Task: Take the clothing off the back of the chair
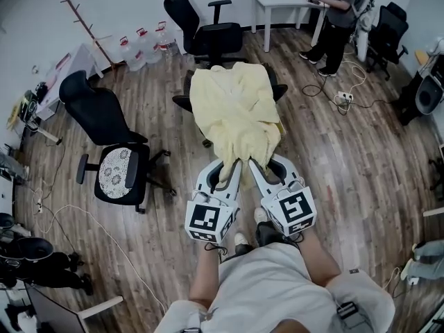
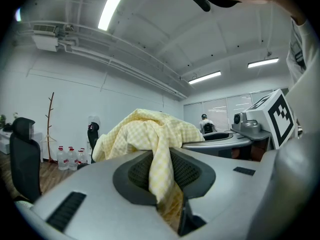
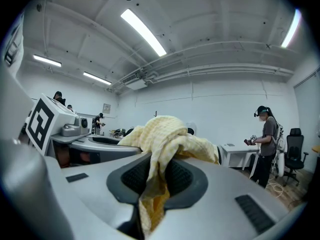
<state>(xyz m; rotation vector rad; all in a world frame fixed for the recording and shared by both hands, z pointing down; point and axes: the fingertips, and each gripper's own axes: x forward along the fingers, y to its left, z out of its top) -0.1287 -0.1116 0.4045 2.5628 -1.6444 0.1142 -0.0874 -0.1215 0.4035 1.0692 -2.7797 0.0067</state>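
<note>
Clothing (image 1: 236, 113) is pinched at near hem by L gripper (image 1: 225, 166) & R gripper (image 1: 268, 165), jaws nearly closed on fabric; rest is draped straight ahead over chair (image 1: 183, 101) back.

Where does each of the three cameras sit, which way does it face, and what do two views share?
Head view: on the person's head, facing steeply down at the yellow garment on the chair; shows torso, left hand-held gripper, right hand-held gripper.
Left gripper view: on that gripper, facing roughly level along jaws clamping the garment; sleeve at right.
Right gripper view: likewise, toward a standing person.
Shared: head and right gripper views both show that person.
</note>
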